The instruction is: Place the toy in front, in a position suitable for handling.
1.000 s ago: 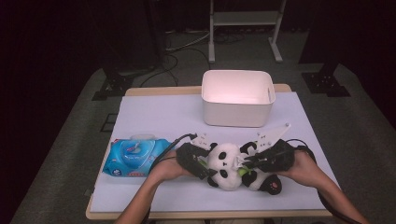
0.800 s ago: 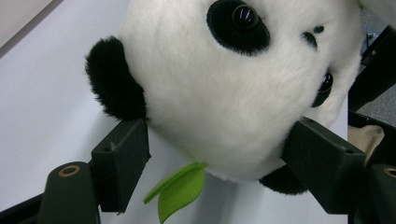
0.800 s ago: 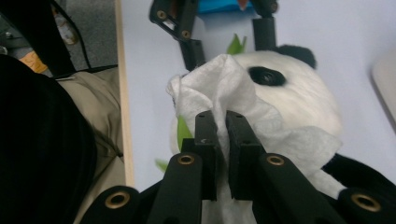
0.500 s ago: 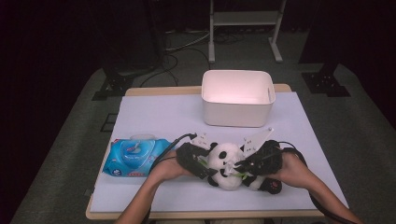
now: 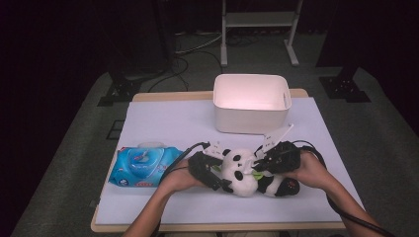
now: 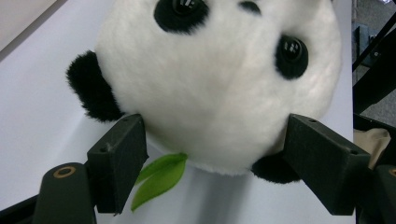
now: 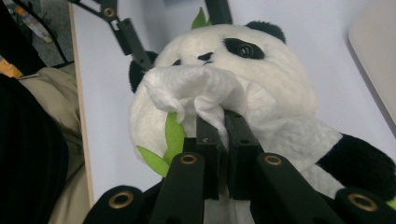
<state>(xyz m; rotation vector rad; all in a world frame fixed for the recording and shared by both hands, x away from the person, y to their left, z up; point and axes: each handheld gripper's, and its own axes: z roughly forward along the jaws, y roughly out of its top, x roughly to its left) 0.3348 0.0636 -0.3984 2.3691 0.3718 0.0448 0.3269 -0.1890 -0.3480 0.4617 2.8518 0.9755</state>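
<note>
High view: plush panda (image 5: 242, 173) lies on the white-covered desk (image 5: 163, 118), lower centre of the frame, head toward frame left, dark legs toward frame right. Left gripper (image 5: 217, 180) comes in from the lower left, right gripper (image 5: 258, 167) from the lower right; both meet at the panda's head.

Left gripper view: the panda's white head (image 6: 219, 84) takes up the upper and middle frame, eyes near the top edge. Jaws stand wide apart, one at lower left, one at lower right, each against a side of the head, a black ear beside each. Whether they press in hard, cannot tell. A green felt leaf (image 6: 159, 179) pokes out under the head at lower centre.

Right gripper view: jaws together, clamped on a crumpled white wipe (image 7: 191, 91), centre frame, which lies against the panda's face just below the eye patch. Green leaves show to the left of the jaws.

High view, elsewhere: blue wipes pack (image 5: 143, 167) at left of the panda, near the left hand (image 5: 178, 178). White bin (image 5: 251, 102) stands above the panda, upper centre of the desk, well apart.
</note>
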